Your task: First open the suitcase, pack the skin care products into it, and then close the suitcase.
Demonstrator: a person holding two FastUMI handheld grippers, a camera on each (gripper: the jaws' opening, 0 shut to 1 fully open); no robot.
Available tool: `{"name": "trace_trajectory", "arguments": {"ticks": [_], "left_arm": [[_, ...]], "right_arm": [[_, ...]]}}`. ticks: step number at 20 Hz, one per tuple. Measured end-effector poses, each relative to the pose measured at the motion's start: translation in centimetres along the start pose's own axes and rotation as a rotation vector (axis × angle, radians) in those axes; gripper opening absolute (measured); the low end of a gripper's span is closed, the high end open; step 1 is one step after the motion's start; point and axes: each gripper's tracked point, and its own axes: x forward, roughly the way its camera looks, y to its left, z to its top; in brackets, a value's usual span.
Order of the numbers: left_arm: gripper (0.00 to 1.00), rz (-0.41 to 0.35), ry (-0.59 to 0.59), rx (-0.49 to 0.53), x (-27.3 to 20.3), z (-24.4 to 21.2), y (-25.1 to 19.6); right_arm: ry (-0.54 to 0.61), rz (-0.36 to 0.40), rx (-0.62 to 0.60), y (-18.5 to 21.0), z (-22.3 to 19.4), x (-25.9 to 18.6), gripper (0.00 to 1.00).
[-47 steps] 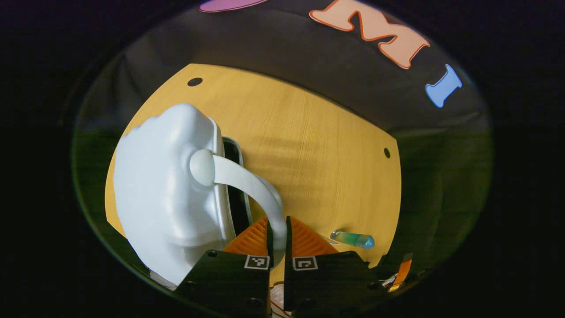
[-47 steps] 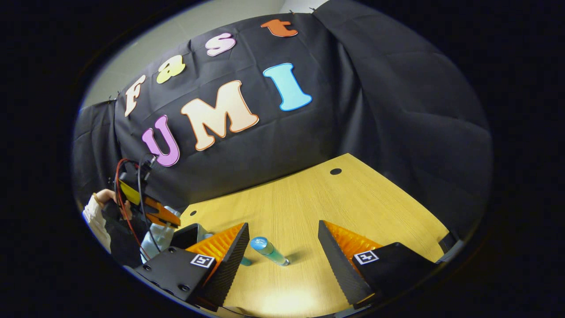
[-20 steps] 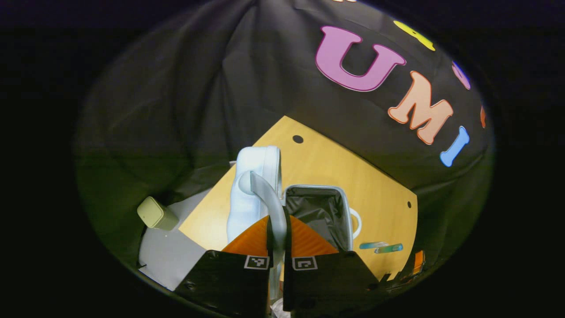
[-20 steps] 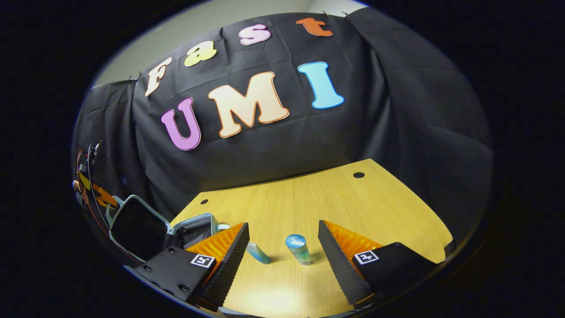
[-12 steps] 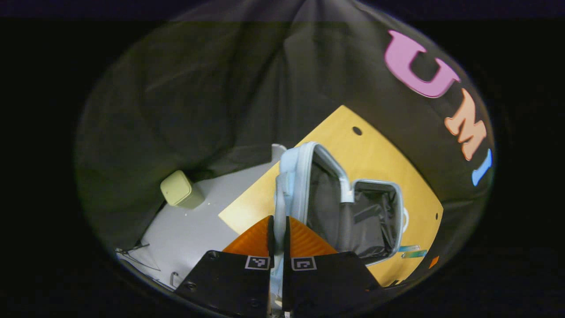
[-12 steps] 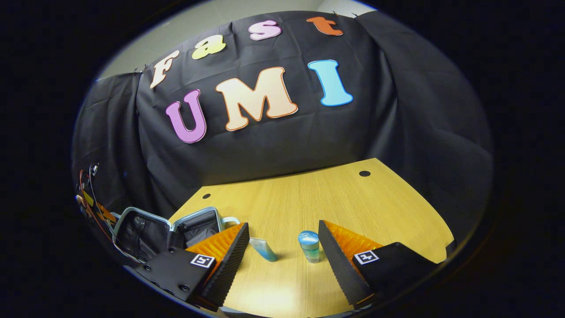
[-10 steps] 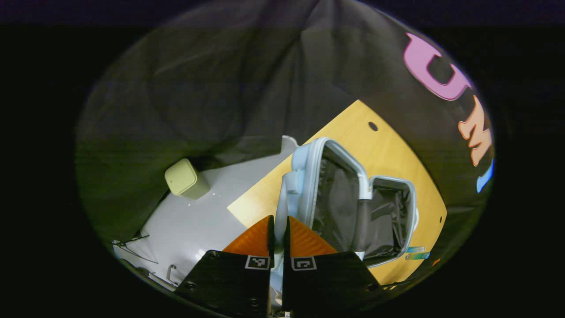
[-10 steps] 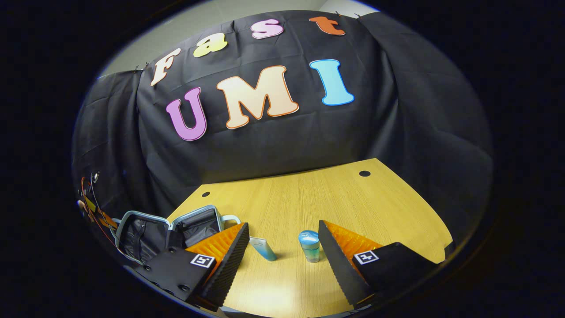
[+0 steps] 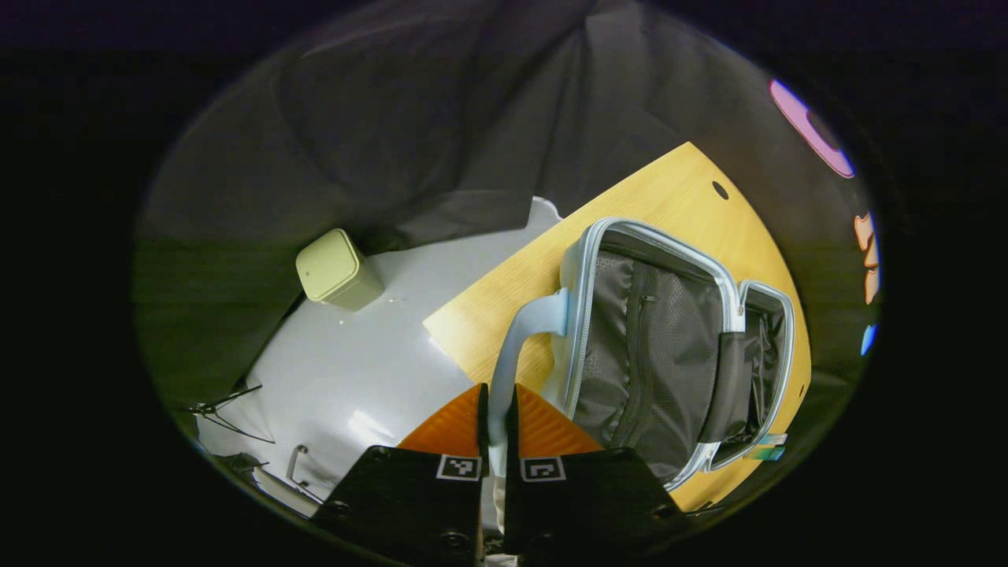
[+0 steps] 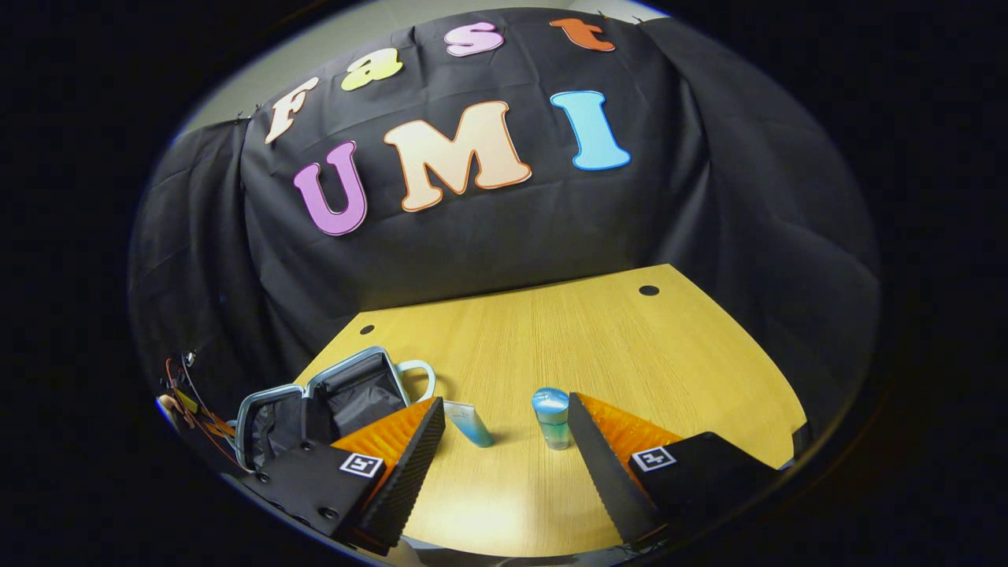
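My left gripper [image 9: 496, 421], clamped on the handle [image 9: 520, 335], has swung the suitcase [image 9: 669, 346] lid flat open, while my right gripper [image 10: 504, 449] stays spread before the bottle [image 10: 551, 417].

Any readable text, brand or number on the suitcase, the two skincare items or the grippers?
None readable.
Suitcase: no print shows on its lining or rim.
Tube and bottle: any print is too small to read.
Left gripper and right gripper: square black-and-white code markers, no letters.
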Motion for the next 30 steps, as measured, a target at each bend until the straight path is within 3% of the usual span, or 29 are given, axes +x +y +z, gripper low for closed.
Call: {"name": "trace_trajectory", "arguments": {"ticks": [3, 4, 5, 6, 8, 10, 12, 14, 17, 25, 26, 30], "left_arm": [[0.08, 0.003, -0.008, 0.04, -0.2, 0.0, 0.0], [0.19, -0.002, -0.015, 0.053, -0.4, 0.0, -0.1], [0.17, -0.011, -0.022, 0.074, -0.6, -0.2, -0.4], [0.4, -0.012, -0.027, 0.098, -1.1, -0.4, -0.9], [0.69, 0.005, -0.037, 0.163, -2.3, -1.3, -1.9], [0.99, 0.055, -0.049, 0.228, -3.3, -2.3, -2.6], [0.97, 0.077, -0.052, 0.269, -4.6, -3.7, -4.2], [0.96, 0.06, -0.053, 0.311, -5.7, -5.4, -6.9], [0.96, 0.038, -0.069, 0.38, -7.6, -8.2, -11.4], [0.96, -0.104, -0.025, 0.583, -10.1, -20.8, -25.6], [0.96, -0.104, -0.058, 0.617, -9.9, -21.6, -27.3], [0.96, -0.131, -0.19, 0.835, -8.2, -24.4, -35.0]], "right_arm": [[0.01, 0.001, -0.01, -0.1, -0.7, 0.1, 0.98], [0.014, 0.0, -0.011, -0.3, -0.9, 0.2, 0.98], [0.017, -0.001, -0.008, -0.5, -1.1, 0.2, 0.98], [0.021, -0.002, -0.002, -0.7, -1.3, 0.4, 0.98], [0.03, -0.003, 0.01, -1.2, -1.8, 0.6, 0.95], [0.038, -0.005, 0.015, -1.8, -2.3, 0.8, 0.98], [0.051, -0.004, 0.018, -2.5, -2.8, 0.9, 0.98], [0.066, -0.001, 0.022, -3.2, -3.1, 1.1, 0.95], [0.086, 0.005, 0.028, -4.4, -3.6, 1.2, 0.98], [0.153, 0.017, 0.039, -7.9, -5.3, 1.4, 0.95], [0.166, 0.02, 0.035, -8.3, -5.7, 1.4, 0.98], [0.23, 0.044, 0.012, -9.6, -7.2, 1.9, 0.95]]}}
